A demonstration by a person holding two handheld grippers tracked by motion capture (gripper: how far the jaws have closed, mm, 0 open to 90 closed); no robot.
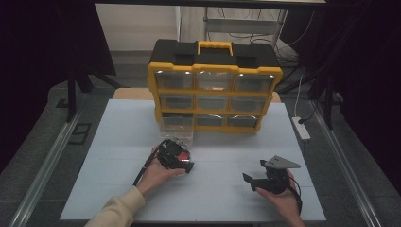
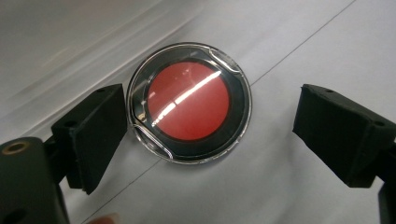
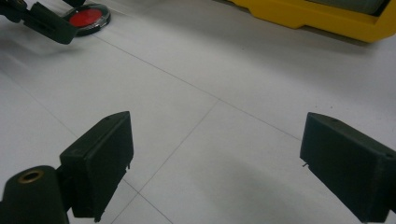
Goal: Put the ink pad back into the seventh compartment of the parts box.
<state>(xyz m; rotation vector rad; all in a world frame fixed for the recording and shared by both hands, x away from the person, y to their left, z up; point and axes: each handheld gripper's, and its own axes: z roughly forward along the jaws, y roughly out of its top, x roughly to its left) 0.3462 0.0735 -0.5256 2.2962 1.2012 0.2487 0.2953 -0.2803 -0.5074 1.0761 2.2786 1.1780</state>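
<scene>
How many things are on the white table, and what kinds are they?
Yellow and black drawer organizer: 1
Round red disc in a clear case: 1
Hand-held gripper: 2, the left one with open jaws around the disc, the right one open over the bare table
Total: 4

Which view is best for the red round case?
Left gripper view: the red round case sits large between the open jaws. Right gripper view catches it small at the top-left corner. High view gives a red speck under the left gripper.
</scene>
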